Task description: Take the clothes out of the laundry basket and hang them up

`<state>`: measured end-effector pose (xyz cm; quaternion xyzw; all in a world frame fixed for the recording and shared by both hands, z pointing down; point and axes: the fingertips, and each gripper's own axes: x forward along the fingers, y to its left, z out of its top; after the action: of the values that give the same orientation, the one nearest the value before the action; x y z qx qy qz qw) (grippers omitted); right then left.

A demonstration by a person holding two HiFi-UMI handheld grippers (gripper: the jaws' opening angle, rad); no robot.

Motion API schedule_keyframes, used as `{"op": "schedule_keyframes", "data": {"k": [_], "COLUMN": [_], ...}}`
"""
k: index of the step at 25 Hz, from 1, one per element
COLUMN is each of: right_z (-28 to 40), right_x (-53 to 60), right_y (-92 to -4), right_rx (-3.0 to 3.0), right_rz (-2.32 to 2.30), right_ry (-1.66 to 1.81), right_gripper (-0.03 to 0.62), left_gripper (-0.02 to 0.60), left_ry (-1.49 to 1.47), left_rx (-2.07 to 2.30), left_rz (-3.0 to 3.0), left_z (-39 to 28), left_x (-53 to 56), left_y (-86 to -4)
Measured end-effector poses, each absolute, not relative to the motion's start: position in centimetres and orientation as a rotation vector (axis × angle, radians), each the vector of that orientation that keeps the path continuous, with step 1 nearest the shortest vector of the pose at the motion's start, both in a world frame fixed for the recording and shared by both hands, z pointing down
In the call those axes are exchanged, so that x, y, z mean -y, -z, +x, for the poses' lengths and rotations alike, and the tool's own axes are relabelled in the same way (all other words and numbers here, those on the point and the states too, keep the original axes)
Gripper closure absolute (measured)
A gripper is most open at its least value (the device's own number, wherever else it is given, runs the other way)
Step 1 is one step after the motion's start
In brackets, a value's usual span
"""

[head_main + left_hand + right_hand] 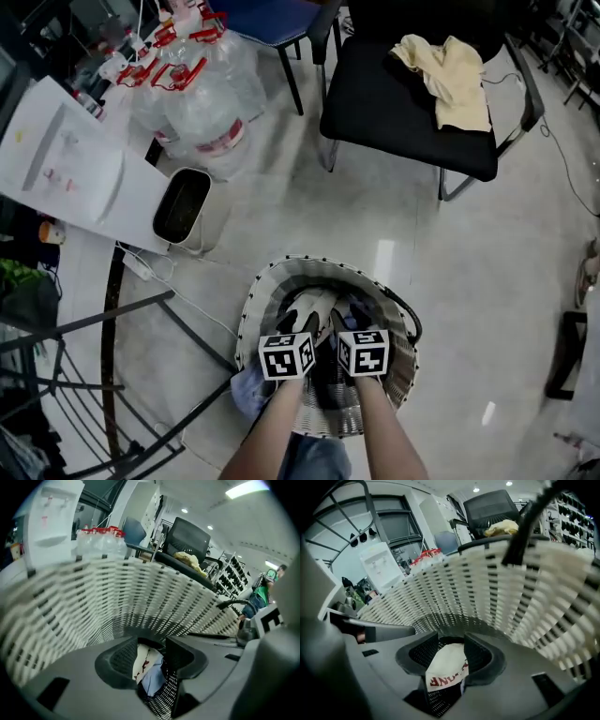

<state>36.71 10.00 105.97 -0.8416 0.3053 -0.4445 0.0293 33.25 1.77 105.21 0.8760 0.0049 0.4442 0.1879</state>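
Jaws apart on left gripper (152, 643) and right gripper (451, 638), both inside laundry basket (255, 314). White and blue clothes (150, 672) between left pair, red-lettered white garment (443, 667) between right; contact with either hard to make out.

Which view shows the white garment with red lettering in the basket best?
Right gripper view: the white garment sits centre frame, red lettering visible. Left gripper view shows only a red-marked white strip beside blue cloth. Head view shows just a pale patch inside the basket.

Glossy floor (422, 234), prob. tile; blk chair (403, 108)
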Motion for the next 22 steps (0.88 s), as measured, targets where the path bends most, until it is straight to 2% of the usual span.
{"op": "schedule_keyframes", "data": {"k": [10,22], "right_z": [35.8,36.1], "right_x": [-10.5,-11.7], "right_y": [-121.9,-130.5], "right_rx": [-0.977,-0.946], "right_rz": [-2.576,-2.605], "right_ry": [1.524,1.705], "right_gripper": [0.421,0.41], "left_gripper": [0.39,0.405], "left_ry": [-1.29,-1.303], "left_rx": [0.065,0.11], "left_rz": [2.331,2.37], "left_z": [31.3,30.5], "left_x": [-2.3,-1.3], "left_y": [-120.3,-123.2]}}
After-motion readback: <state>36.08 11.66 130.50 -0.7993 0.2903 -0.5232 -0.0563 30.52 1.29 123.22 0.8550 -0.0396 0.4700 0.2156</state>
